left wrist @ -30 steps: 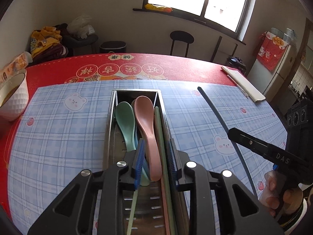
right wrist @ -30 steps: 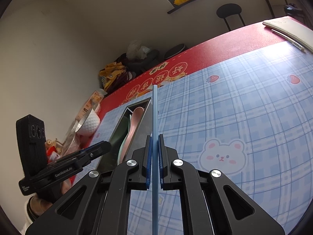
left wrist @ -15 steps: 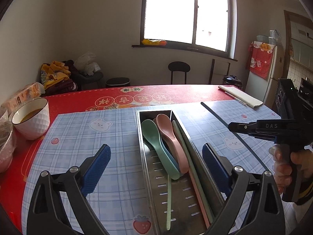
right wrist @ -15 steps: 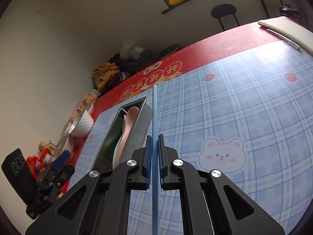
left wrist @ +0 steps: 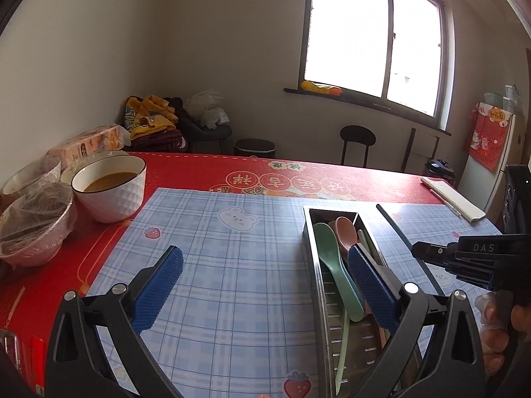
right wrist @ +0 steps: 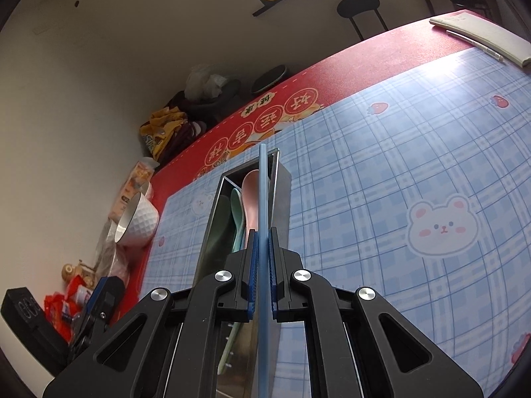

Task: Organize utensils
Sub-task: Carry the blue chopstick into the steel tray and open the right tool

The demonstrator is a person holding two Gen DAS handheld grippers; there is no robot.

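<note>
The right gripper (right wrist: pixel 262 275) is pressed together on a blue chopstick (right wrist: pixel 263 205), its blue pads (right wrist: pixel 252 275) flat against the thin stick from both sides. The chopstick runs straight up the middle of the right wrist view, from the bottom edge through the jaws to a tip in the upper centre, so its long axis lies along the gripper's own line. In that view the tip sits over the far end of the metal tray (right wrist: pixel 282 199), and the stick crosses the tray's right inner wall.

The tray is long and narrow, its length running away from the camera and leaning a little to the right at the top. Inside it a pink spoon (right wrist: pixel 250 195) and a green spoon (right wrist: pixel 236 212) lie lengthwise, bowls toward the far end.

The left gripper (left wrist: pixel 265 285) is spread wide with nothing between its pads. Its right finger (left wrist: pixel 371 285) stands in front of the tray (left wrist: pixel 315 265); its left finger is over bare checked mat (left wrist: pixel 232 265). In the left wrist view the chopstick (left wrist: pixel 395 229) slants from the right gripper (left wrist: pixel 428 253) at the right edge up and left, beside the tray's right rim.

The mat is open to the right of the tray in the right wrist view. At the left of the left wrist view, a white bowl (left wrist: pixel 109 192) of brown liquid and covered bowls (left wrist: pixel 33 229) crowd the red tablecloth (left wrist: pixel 186 175).
</note>
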